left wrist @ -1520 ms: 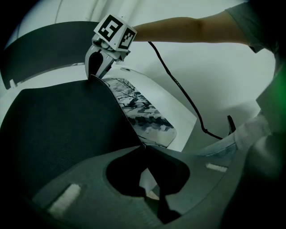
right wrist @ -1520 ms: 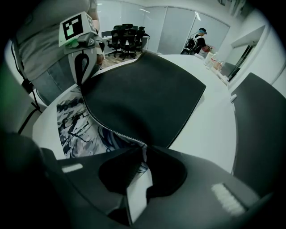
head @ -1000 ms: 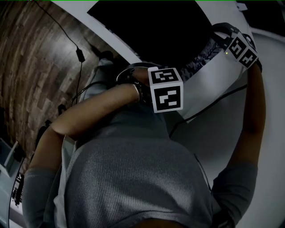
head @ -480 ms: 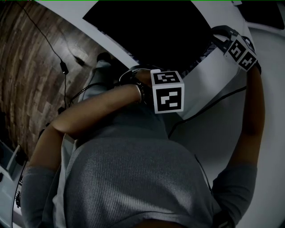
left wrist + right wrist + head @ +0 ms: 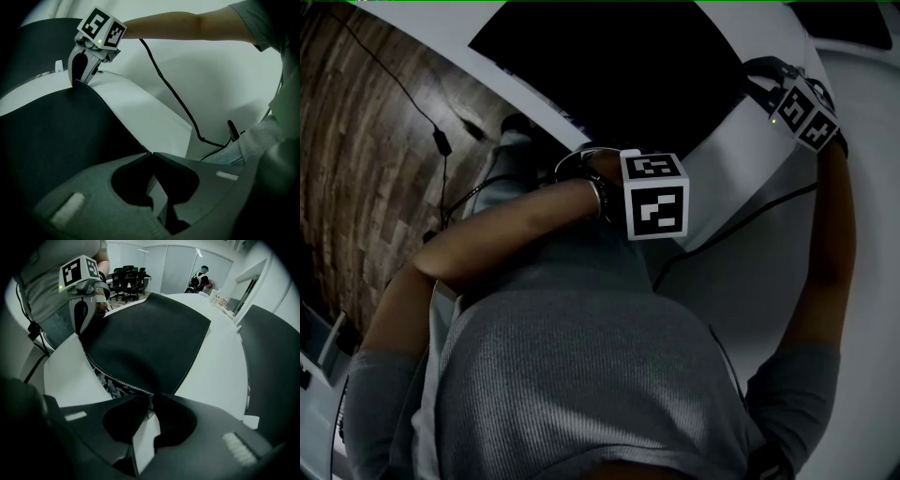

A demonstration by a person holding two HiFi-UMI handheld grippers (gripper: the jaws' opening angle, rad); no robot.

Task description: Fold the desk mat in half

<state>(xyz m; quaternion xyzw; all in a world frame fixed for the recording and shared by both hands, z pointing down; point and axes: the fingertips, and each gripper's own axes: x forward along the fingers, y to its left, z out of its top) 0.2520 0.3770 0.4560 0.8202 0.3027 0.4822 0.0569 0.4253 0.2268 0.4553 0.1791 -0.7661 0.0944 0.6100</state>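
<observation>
In the head view, we see the black desk mat on the white table. The left gripper and right gripper sit well apart along its near edge.

In the left gripper view, our jaws are pinched together on the mat's stitched edge, and a cable trails across bare table to the right.

In the right gripper view, our jaws clamp that edge near a corner, lifted enough to show a patterned underside. Open table lies right of the mat.

Office mtg room — swivel chairs, glass partitions, big white table.
</observation>
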